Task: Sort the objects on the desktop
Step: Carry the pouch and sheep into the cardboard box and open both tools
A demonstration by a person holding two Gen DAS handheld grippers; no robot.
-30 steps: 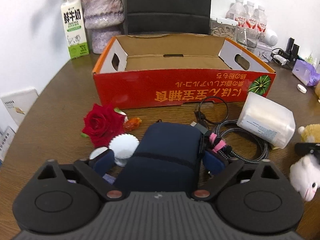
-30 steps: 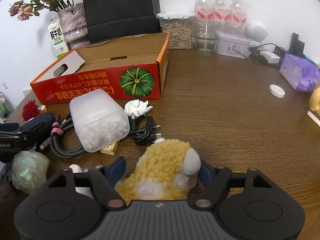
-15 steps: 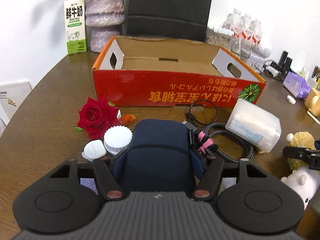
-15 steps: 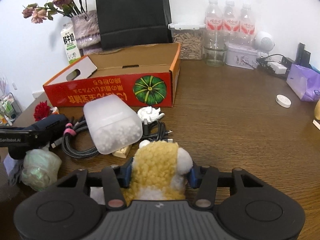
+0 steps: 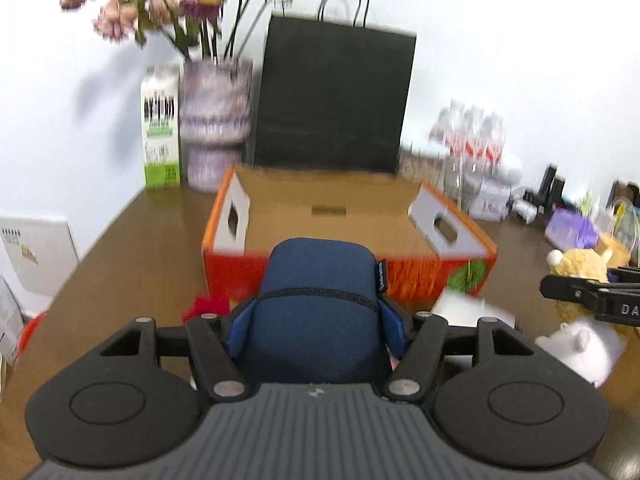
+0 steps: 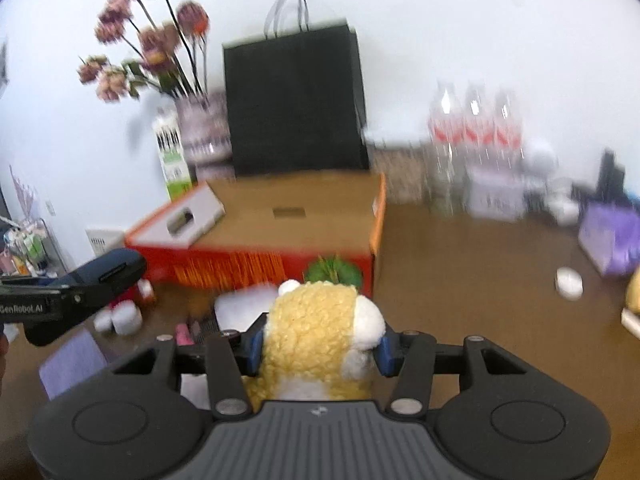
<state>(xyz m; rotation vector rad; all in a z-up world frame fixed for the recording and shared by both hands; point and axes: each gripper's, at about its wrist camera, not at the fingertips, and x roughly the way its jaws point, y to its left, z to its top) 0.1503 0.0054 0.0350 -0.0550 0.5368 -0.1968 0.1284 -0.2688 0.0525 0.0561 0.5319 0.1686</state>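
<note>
On my far left a milk carton (image 5: 160, 128) and a vase (image 5: 216, 120) of dried flowers stand against the wall, with a black paper bag (image 5: 332, 100) just to their right. In front of the bag sits the open red cardboard box (image 5: 348, 216), its inside bare cardboard as far as I can see.

My left gripper (image 5: 316, 312) is clamped on a navy blue pouch (image 5: 320, 304); its blue pads (image 5: 240, 324) press both sides, and the pouch is held up off the worktop (image 5: 132, 248), in front of the box's near wall. A red flower (image 5: 204, 306) lies blurred on the worktop below and left of it.

Further right, my right gripper (image 6: 320, 350) is closed on a yellow and white plush toy (image 6: 316, 328), its pads squeezing the fleece from both sides, the toy likewise lifted, near the box's right corner with the green pumpkin print. A white plush toy (image 5: 580, 346) lies on the worktop below it, seen in the left view.

At far right stand blurred water bottles (image 6: 476, 128), and near them a purple packet (image 6: 616, 240) and a small white disc (image 6: 569, 282).
</note>
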